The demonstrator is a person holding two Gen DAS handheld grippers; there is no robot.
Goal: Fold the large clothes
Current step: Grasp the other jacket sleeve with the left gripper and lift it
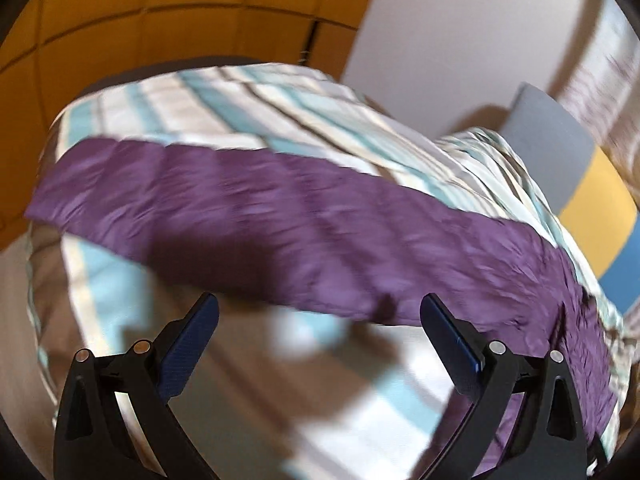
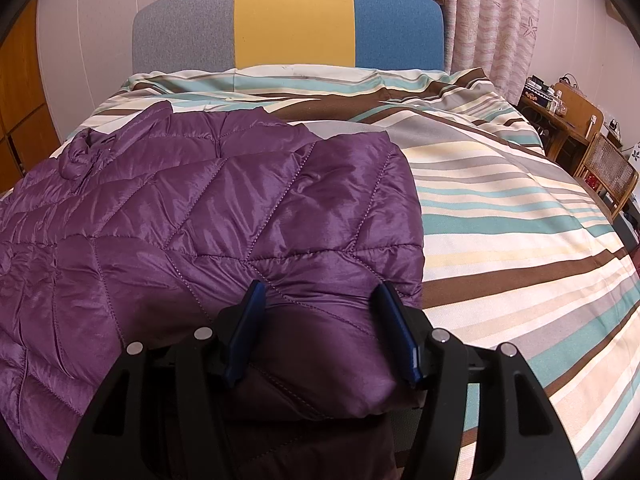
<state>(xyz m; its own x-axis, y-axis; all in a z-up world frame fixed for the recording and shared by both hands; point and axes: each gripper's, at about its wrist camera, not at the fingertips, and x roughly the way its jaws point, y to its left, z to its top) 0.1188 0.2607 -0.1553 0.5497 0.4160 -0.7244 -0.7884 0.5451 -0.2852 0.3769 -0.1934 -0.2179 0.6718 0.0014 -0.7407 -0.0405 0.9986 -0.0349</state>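
Observation:
A purple quilted puffer jacket (image 2: pixel 224 216) lies on the striped bedspread (image 2: pixel 500 200), partly folded over itself. My right gripper (image 2: pixel 320 300) is open, its blue fingers straddling the jacket's near folded edge, with fabric between them. In the blurred left wrist view the jacket (image 1: pixel 304 224) stretches as a purple band across the bed. My left gripper (image 1: pixel 320 312) is open and empty, just short of the jacket's near edge.
A headboard (image 2: pixel 292 20) in grey, yellow and blue stands at the far end of the bed. Wooden furniture and a chair (image 2: pixel 592 148) stand at the right. Orange cabinet doors (image 1: pixel 120 20) line the wall on the left. Curtains (image 2: pixel 492 20) hang behind.

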